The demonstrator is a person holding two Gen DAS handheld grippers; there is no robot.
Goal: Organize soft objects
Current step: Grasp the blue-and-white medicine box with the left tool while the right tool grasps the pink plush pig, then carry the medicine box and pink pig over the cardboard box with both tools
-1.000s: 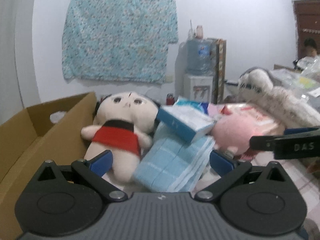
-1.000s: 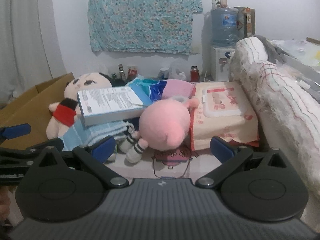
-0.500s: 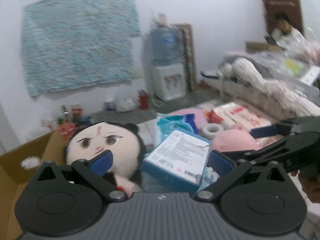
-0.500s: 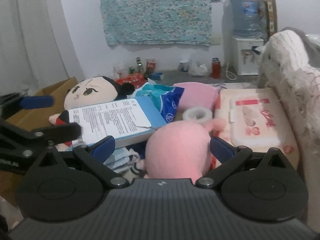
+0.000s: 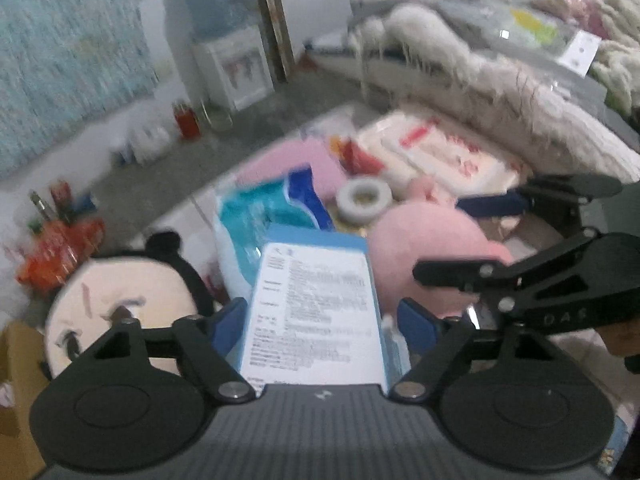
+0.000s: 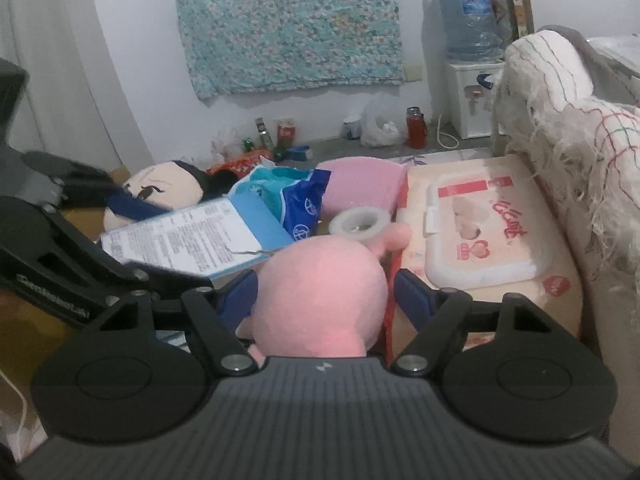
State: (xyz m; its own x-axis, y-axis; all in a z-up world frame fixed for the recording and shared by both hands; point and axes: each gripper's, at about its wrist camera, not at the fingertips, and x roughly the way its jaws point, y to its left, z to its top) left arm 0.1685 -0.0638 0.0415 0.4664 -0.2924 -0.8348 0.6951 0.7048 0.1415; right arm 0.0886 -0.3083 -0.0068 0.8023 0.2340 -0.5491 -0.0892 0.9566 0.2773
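A blue and white box [image 5: 316, 312] lies between the fingers of my left gripper [image 5: 320, 322], which is open around it. A pink plush toy [image 6: 324, 292] sits between the fingers of my right gripper [image 6: 324, 300], also open; it shows in the left wrist view [image 5: 428, 248] too. A doll with a black-haired head [image 5: 120, 300] lies left of the box, also in the right wrist view [image 6: 160, 188]. A teal and blue packet [image 6: 288, 192], a pink cushion [image 6: 364, 184], a tape roll [image 6: 360, 224] and a wet-wipes pack [image 6: 480, 232] lie behind.
A cardboard box [image 5: 16, 380] stands at the left. A shaggy white blanket [image 6: 572, 120] is piled at the right. A water dispenser [image 6: 468, 68], bottles [image 6: 416, 132] and a floral cloth [image 6: 292, 24] are by the far wall.
Both grippers have moved forward and down. The left one now straddles the blue and white box, the right one now straddles the pink plush. The left view swung right.
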